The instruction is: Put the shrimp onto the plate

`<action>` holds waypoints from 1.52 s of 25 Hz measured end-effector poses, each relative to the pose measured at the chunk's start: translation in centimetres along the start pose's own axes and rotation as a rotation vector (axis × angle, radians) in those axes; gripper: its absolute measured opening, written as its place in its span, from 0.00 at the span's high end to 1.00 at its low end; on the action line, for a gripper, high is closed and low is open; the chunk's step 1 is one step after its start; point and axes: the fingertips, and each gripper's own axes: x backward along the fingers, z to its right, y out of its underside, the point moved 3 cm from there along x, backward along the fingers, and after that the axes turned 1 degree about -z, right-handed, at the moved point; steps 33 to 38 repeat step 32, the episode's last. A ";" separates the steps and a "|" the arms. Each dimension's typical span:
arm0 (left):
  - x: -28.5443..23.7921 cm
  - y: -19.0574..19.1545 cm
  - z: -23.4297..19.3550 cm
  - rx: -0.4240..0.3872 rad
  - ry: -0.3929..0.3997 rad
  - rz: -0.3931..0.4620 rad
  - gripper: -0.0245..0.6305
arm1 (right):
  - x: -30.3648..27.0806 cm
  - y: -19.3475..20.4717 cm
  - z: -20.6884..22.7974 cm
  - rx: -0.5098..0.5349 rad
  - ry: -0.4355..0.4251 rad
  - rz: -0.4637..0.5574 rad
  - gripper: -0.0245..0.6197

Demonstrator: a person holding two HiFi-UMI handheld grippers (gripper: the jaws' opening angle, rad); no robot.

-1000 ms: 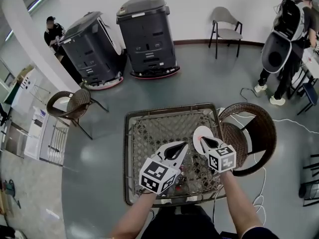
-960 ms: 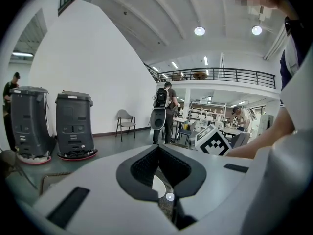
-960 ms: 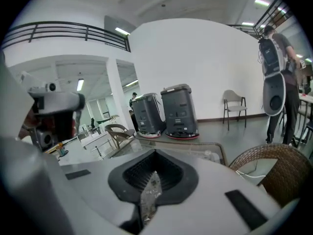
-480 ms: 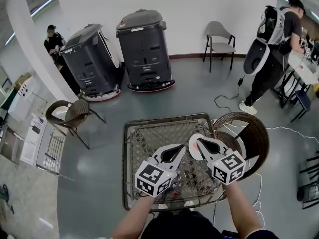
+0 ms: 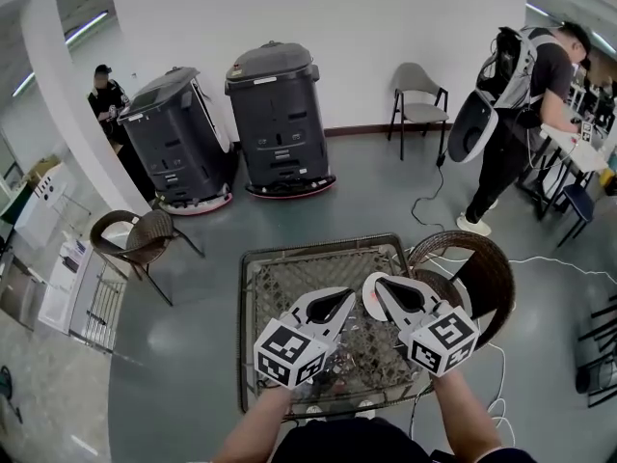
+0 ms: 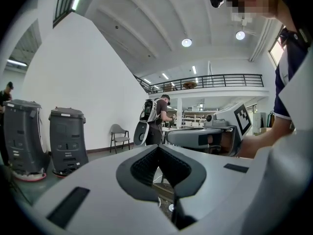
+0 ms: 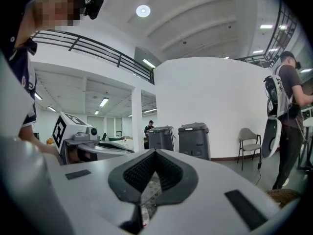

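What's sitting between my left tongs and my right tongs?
In the head view, the white plate's edge, on the woven table, shows between left tongs and right tongs.

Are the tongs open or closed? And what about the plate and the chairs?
left tongs: shut, holding nothing
right tongs: shut, holding nothing
plate: flat on the mesh table, partly hidden by the right tongs
wicker chair beside the table: empty
grey chair by the wall: empty

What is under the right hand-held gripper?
A white plate on the wicker table peeks out. The right hand-held gripper covers most of it, hiding whatever lies on it.
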 end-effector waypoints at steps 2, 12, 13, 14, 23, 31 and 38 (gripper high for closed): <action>0.3 -0.2 0.4 -0.005 0.005 0.008 0.95 | 0.5 -0.4 -0.5 0.006 -0.001 0.011 0.96; 1.3 -0.3 1.3 -0.007 0.019 0.013 0.95 | 1.7 -0.8 -1.5 0.004 0.008 0.015 0.96; 1.4 -0.4 1.3 -0.008 0.019 0.012 0.95 | 1.8 -0.8 -1.5 0.003 0.009 0.015 0.96; 1.4 -0.4 1.4 -0.009 0.020 0.011 0.95 | 1.9 -0.9 -1.6 0.002 0.010 0.015 0.96; 2.1 -0.2 1.7 -0.013 0.023 0.001 0.95 | 2.3 -0.7 -2.2 0.000 0.021 0.015 0.96; 2.2 0.2 1.7 -0.011 0.025 0.002 0.95 | 2.3 -0.4 -2.4 0.002 0.024 0.008 0.96; 2.2 0.2 1.7 -0.011 0.025 0.002 0.95 | 2.3 -0.3 -2.4 0.003 0.025 0.007 0.96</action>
